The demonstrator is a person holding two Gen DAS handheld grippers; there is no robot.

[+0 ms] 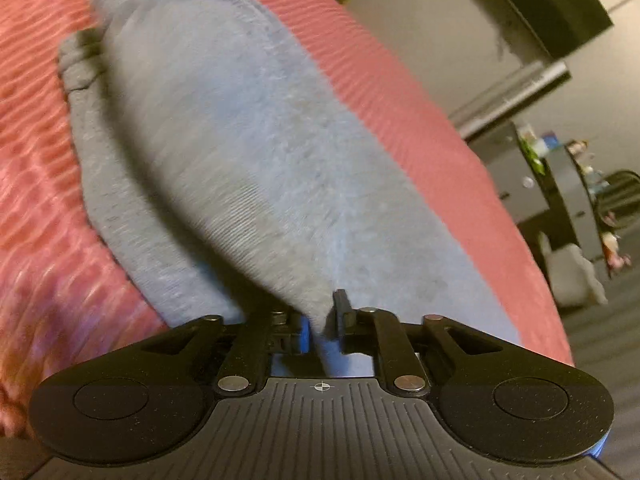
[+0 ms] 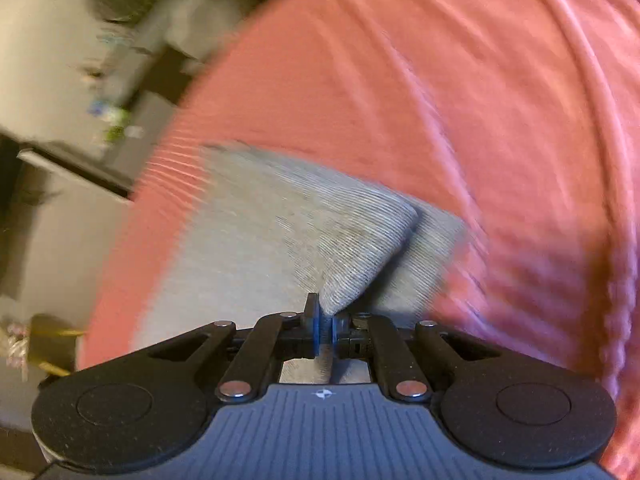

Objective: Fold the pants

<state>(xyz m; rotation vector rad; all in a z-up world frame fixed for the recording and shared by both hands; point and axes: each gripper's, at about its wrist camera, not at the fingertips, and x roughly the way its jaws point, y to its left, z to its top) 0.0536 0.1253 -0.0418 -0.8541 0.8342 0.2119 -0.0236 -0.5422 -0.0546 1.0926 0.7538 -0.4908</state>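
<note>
Grey knit pants lie on a red ribbed bedspread. My left gripper is shut on an edge of the pants, lifting a fold of cloth above the layer beneath. In the right wrist view my right gripper is shut on a corner of the same grey pants, which rises in a peaked fold over a lower layer on the bedspread. Both views are motion-blurred.
The bed's edge curves along the right of the left wrist view, with dark shelving and grey floor beyond. In the right wrist view a grey wall, shelves and a brass-coloured object lie past the bed's left edge.
</note>
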